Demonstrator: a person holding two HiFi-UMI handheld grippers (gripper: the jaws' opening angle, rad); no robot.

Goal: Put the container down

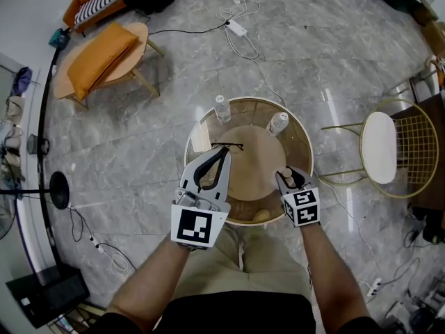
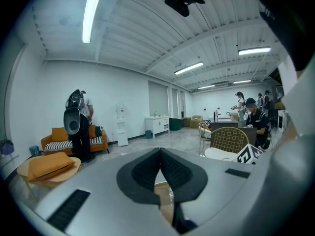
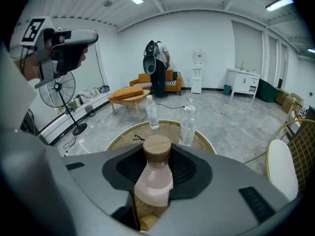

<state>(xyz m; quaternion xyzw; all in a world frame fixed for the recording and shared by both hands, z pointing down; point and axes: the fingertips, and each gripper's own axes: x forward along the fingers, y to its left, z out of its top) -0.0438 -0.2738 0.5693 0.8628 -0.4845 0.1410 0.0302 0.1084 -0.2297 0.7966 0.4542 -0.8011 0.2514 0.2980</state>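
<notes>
My right gripper (image 3: 153, 167) is shut on a small pale pink container (image 3: 153, 183) with a round wooden cap (image 3: 156, 148), and holds it upright over the near side of the round table (image 3: 119, 137). In the head view the right gripper (image 1: 292, 175) is above the table's near right rim (image 1: 192, 143), and its jaws hide the container. My left gripper (image 1: 223, 152) hovers over the table's near left part. Its jaws (image 2: 160, 151) meet at the tips with nothing between them.
Two clear water bottles (image 1: 222, 108) (image 1: 277, 123) stand at the table's far side, with a pair of glasses (image 1: 227, 146) on the wood. A small tan object (image 1: 261, 216) lies near the front rim. A gold wire chair (image 1: 381, 147) stands right, a fan stand (image 1: 59, 190) left.
</notes>
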